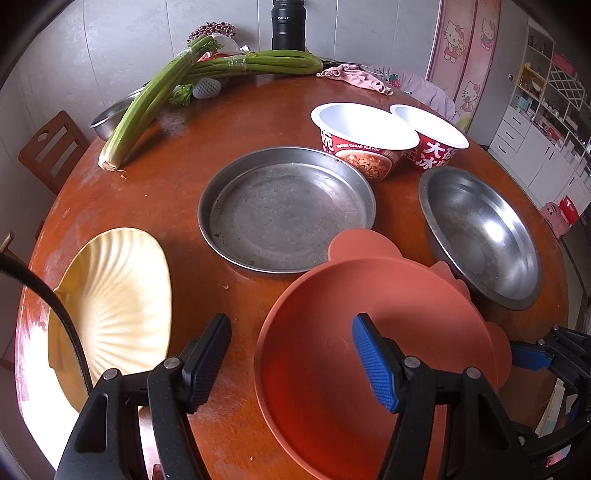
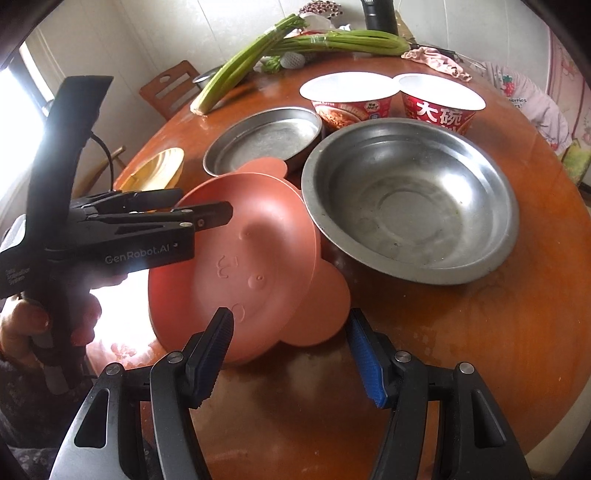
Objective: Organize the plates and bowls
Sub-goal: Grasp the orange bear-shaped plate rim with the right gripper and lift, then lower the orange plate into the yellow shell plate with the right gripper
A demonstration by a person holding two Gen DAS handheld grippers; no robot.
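This is a home dining room: a round wooden worktop [image 1: 177,177] carries bundled celery [image 1: 155,96], two instant-noodle cups [image 1: 364,140], steel dishes and a dark flask [image 1: 288,24], with a wooden chair [image 1: 51,147] pulled up beside it. A pink cartoon-cat curtain [image 1: 465,48] hangs behind, and white shelving [image 1: 546,110], seemingly crowded with household goods, lines one wall.

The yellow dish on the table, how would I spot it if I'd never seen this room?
Start at the round wooden table and find the flat steel pan in its middle. Go left towards the table's near edge: the yellow dish lies there alone. It is the only fluted, shell-shaped one; its neighbours are smooth metal or orange plastic.
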